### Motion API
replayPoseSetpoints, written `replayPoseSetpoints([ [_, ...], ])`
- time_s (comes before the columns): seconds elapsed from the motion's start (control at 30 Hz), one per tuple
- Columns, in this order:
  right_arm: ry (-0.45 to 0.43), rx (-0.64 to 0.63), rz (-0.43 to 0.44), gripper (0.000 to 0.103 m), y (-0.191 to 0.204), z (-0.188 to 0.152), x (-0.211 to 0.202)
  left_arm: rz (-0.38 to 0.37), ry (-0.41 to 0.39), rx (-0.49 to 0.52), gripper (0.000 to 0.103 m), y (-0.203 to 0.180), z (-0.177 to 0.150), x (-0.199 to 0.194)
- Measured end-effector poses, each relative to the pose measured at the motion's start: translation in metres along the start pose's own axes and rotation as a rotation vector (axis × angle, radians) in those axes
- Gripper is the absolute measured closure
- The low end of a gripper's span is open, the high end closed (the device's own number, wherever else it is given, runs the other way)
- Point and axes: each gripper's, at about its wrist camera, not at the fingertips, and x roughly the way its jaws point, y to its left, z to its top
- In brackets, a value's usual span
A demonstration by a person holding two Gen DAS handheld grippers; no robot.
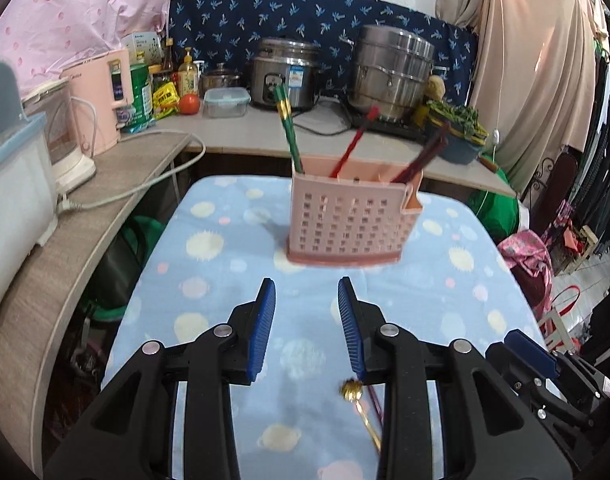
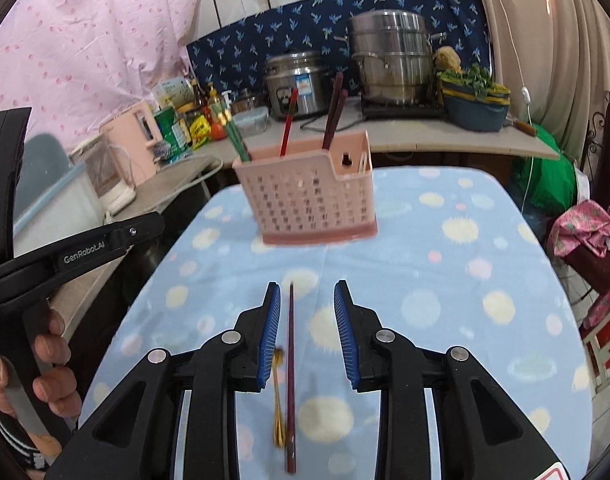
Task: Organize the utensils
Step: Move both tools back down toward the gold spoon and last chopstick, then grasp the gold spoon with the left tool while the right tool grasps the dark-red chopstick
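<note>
Near the pink perforated plastic utensil caddy (image 2: pixel 311 196), on the blue dotted cloth covering the tabletop (image 2: pixel 445 280), two loose items remain: a dark red chopstick (image 2: pixel 291 376) and a small gold spoon (image 2: pixel 278 400), lying side by side well short of the caddy's front wall. The caddy already holds green chopsticks (image 2: pixel 235 136), a red utensil (image 2: pixel 287 128) and dark brown chopsticks (image 2: pixel 334 112), all upright or leaning.

Step in hand, judged: picking up the dark red chopstick with the right claw (image 2: pixel 307 320). To do it well, the claw should descend with the stick centred between the pads, close near mid-length so it does not pivot, and avoid catching the spoon beside it. A thin stick on soft cloth may roll or press into the fabric.

Right claw: wide open, holding nothing; the chopstick runs between its fingers, nearer the left pad; contact cannot be told.

Left claw (image 1: pixel 307 320): wide open, empty, above the cloth, facing the caddy. The spoon shows beside its right finger.
</note>
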Motion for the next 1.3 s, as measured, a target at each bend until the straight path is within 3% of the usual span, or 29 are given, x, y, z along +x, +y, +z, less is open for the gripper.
replayPoseSetpoints([
  [0.3, 0.101, -0.031, -0.021, 0.075, 0.004, -0.067, 0.006, 0.009, 0.106, -0.018, 0.072, 0.004, -0.059, 0.008],
  [0.6, 0.182, -0.043, -0.007, 0.075, 0.011, -0.11, 0.018, 0.008, 0.184, -0.036, 0.072, 0.01, -0.103, 0.014],
  [0.9, 0.201, -0.06, -0.003, 0.08, 0.018, -0.12, 0.03, 0.018, 0.227, -0.046, 0.068, 0.014, -0.123, 0.017],
  [1.3, 0.209, -0.075, -0.04, 0.096, 0.015, -0.128, 0.037, 0.018, 0.249, -0.03, 0.059, 0.009, -0.133, 0.018],
])
